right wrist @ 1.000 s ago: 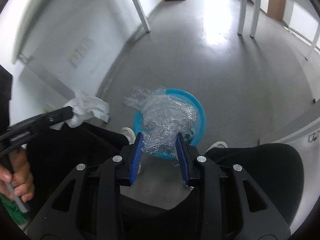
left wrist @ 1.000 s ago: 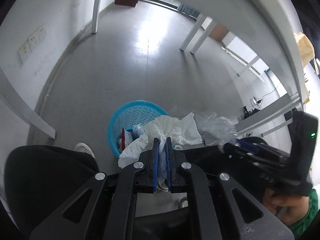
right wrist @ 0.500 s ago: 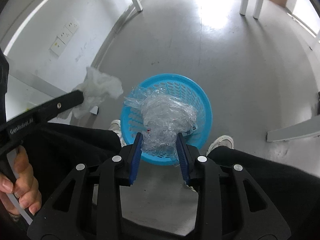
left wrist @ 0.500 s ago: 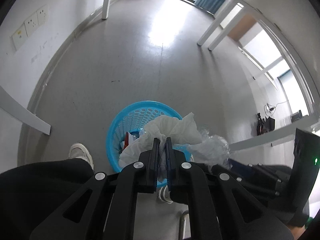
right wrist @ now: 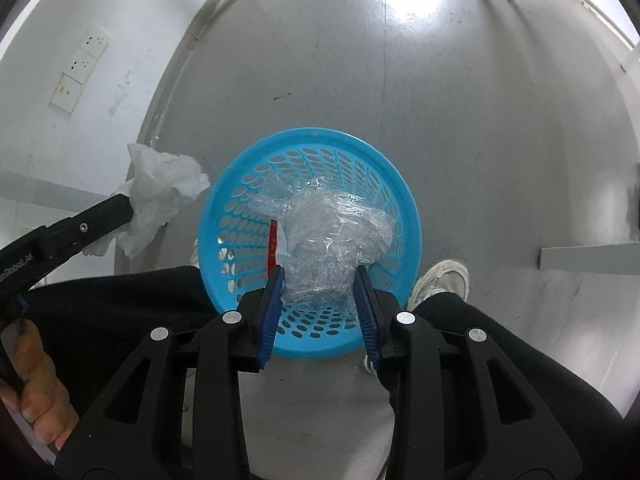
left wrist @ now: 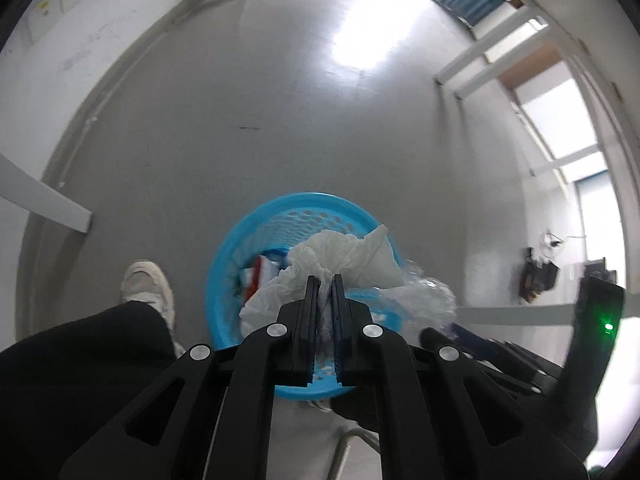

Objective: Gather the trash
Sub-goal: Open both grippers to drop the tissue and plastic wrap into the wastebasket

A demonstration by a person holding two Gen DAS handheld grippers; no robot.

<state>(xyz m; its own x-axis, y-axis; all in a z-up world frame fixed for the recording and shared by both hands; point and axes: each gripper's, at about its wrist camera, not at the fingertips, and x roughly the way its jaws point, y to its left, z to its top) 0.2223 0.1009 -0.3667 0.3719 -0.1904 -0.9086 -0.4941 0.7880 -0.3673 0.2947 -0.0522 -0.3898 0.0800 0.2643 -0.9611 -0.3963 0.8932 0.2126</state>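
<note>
A blue perforated basket (left wrist: pixel 280 216) (right wrist: pixel 384 176) stands on the grey floor between the person's feet, with a red and white wrapper (left wrist: pixel 256 276) inside. My left gripper (left wrist: pixel 325 280) is shut on crumpled white tissue (left wrist: pixel 344 252) and holds it above the basket; the tissue also shows at the left of the right wrist view (right wrist: pixel 160 192). My right gripper (right wrist: pixel 320 276) is shut on a wad of clear plastic wrap (right wrist: pixel 336 236) directly above the basket's opening. That wrap also shows in the left wrist view (left wrist: pixel 420 296).
The person's black trouser legs (right wrist: pixel 112 312) and white shoes (left wrist: pixel 148 288) (right wrist: pixel 444 280) flank the basket. White table legs (left wrist: pixel 44 204) (right wrist: pixel 588 258) stand to either side. A wall with sockets (right wrist: pixel 80 72) runs along the left.
Both grippers have moved over the basket with their loads still held. The basket now sits larger and more centred under each gripper.
</note>
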